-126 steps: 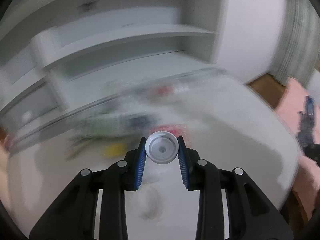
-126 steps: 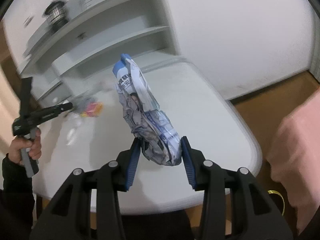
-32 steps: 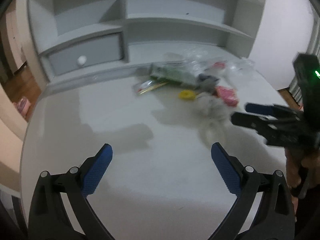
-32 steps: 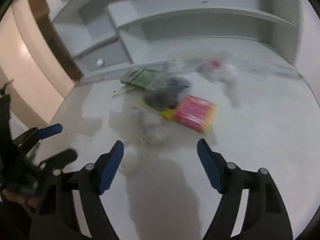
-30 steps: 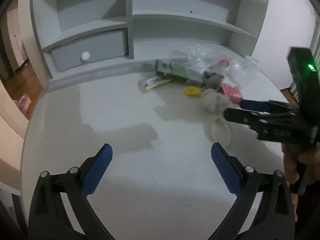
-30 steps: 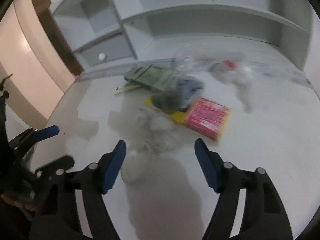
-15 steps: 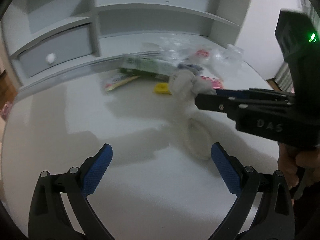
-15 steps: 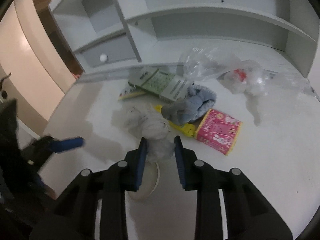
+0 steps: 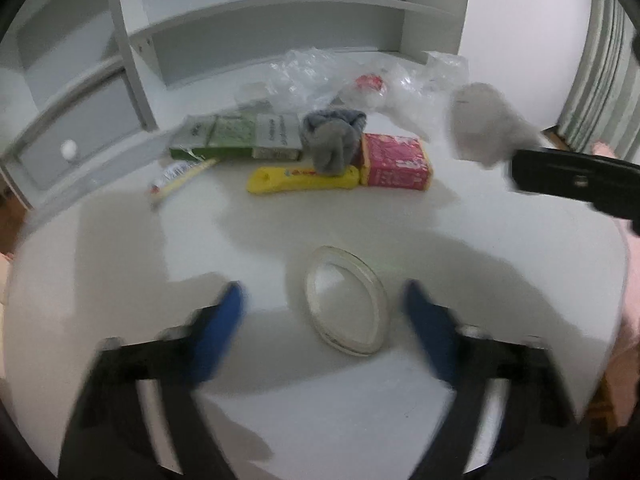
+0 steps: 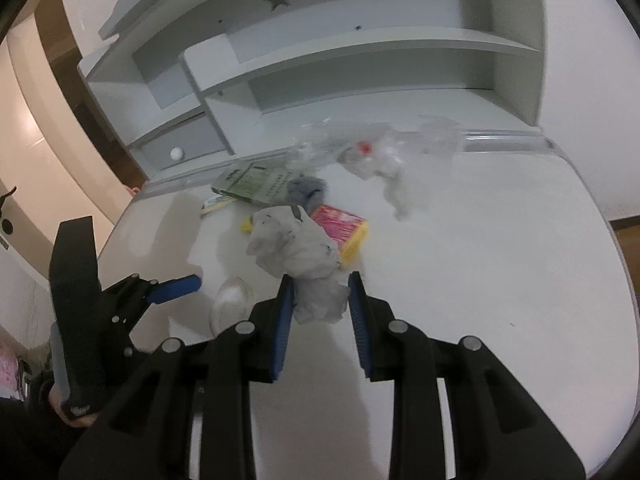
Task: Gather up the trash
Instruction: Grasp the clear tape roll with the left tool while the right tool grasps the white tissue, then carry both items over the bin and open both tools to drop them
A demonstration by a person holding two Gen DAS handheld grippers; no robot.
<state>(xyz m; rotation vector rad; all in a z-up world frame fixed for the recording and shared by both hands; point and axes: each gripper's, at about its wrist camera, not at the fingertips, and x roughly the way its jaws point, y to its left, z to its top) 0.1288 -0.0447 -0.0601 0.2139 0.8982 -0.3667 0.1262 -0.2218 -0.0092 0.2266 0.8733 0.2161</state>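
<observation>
One tissue wad [image 10: 298,256] between right hand-held gripper [image 10: 320,312] fingers

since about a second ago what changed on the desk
The right gripper closed on the crumpled tissue and lifted it off the desk, uncovering the clear round lid beside where it lay. The left gripper, open, moved in around that lid. The green box, grey sock, yellow wrapper and pink packet stayed put.

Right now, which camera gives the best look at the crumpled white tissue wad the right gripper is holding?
The right wrist view: the crumpled white tissue wad sits centered and sharp, pinched in the right gripper. The left wrist view shows the wad only blurred near the frame's right edge, its lower part hidden behind that gripper.
</observation>
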